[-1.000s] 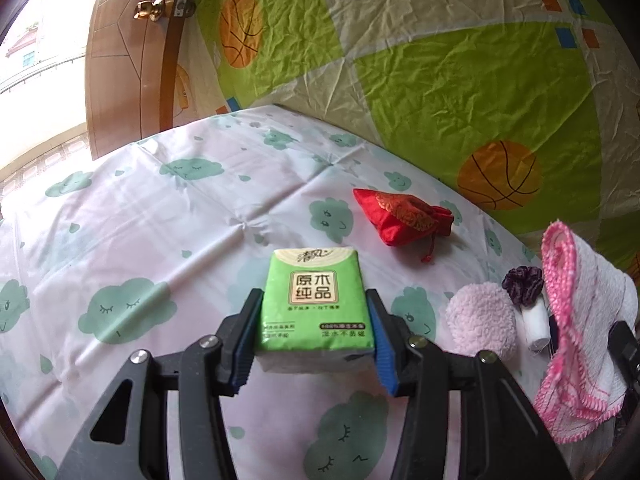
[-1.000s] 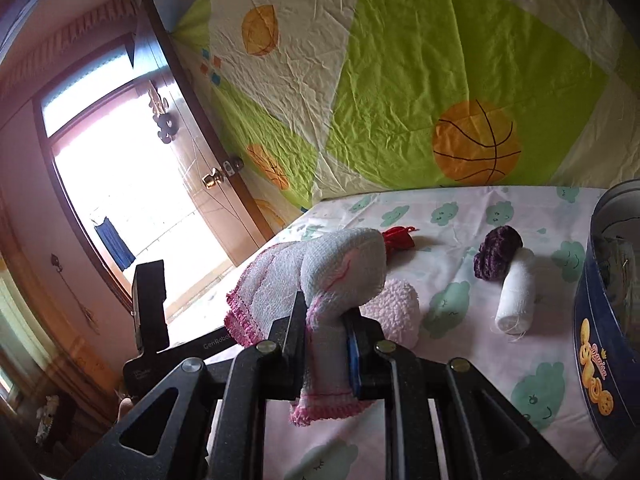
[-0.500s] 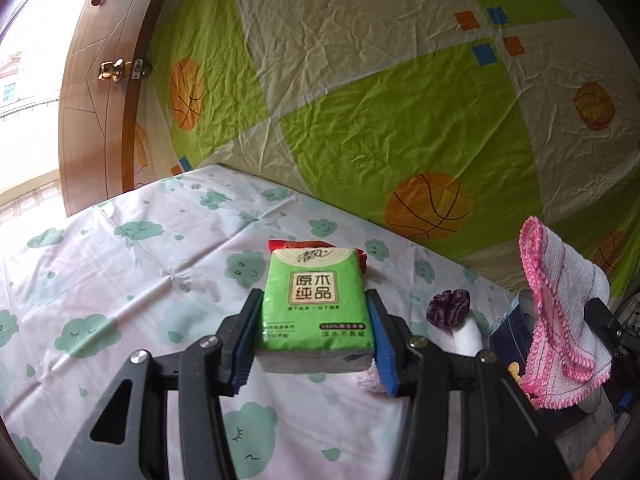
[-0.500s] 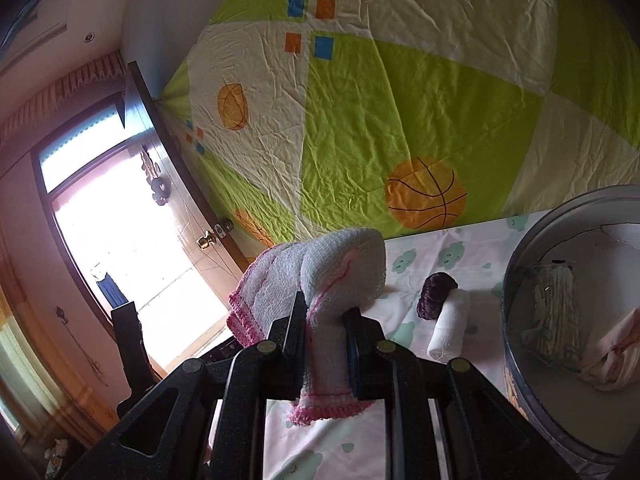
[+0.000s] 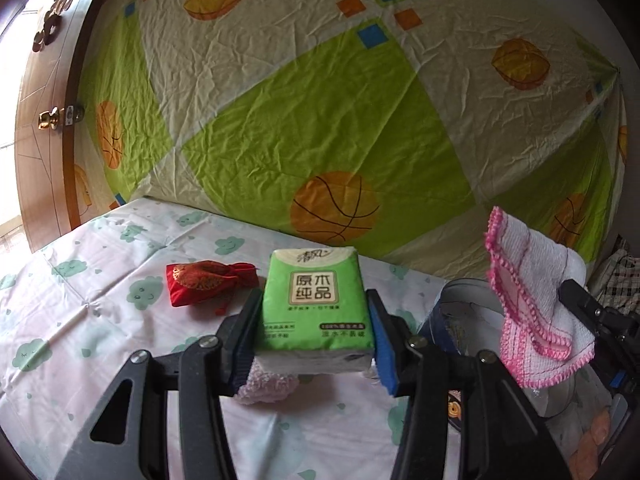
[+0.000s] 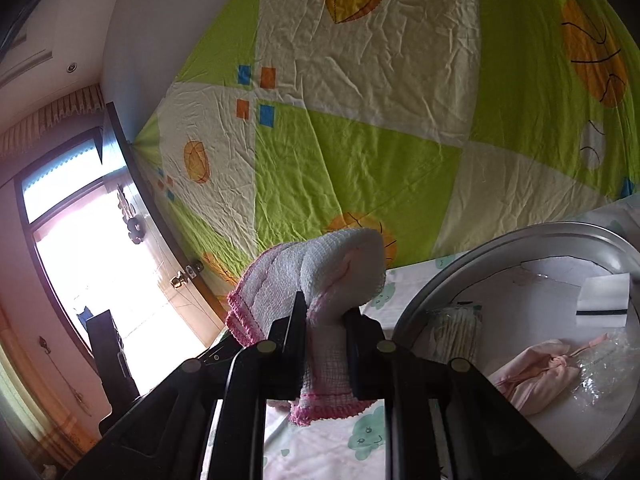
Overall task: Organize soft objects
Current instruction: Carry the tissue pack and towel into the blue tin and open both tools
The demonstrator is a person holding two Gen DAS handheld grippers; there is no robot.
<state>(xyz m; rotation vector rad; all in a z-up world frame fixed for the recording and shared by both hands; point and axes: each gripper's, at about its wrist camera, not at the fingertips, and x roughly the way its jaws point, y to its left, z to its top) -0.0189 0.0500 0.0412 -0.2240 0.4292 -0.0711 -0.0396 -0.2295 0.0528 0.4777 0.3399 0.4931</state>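
My left gripper (image 5: 314, 334) is shut on a green pack of tissues (image 5: 316, 308), held above the bed. A fluffy pale pink puff (image 5: 266, 386) peeks out under the pack. A red embroidered pouch (image 5: 204, 282) lies on the sheet to the left. My right gripper (image 6: 325, 322) is shut on a white cloth with pink trim (image 6: 320, 276), which also hangs at the right of the left wrist view, cloth (image 5: 532, 304). Just right of it stands a round tin (image 6: 516, 240) holding a pink pouch (image 6: 536, 376), a tissue pack (image 6: 456, 334) and other bits.
The bed sheet (image 5: 80, 320) carries green cloud prints. A green and cream cloth with basketballs (image 5: 320, 120) hangs behind the bed. A wooden door (image 5: 40, 120) and a bright window (image 6: 100, 272) lie to the left. The tin (image 5: 460, 312) shows blue sides in the left wrist view.
Both grippers have risen and swung right with their loads. The tin has come close in the right wrist view; the purple item and white roll have dropped out of sight.
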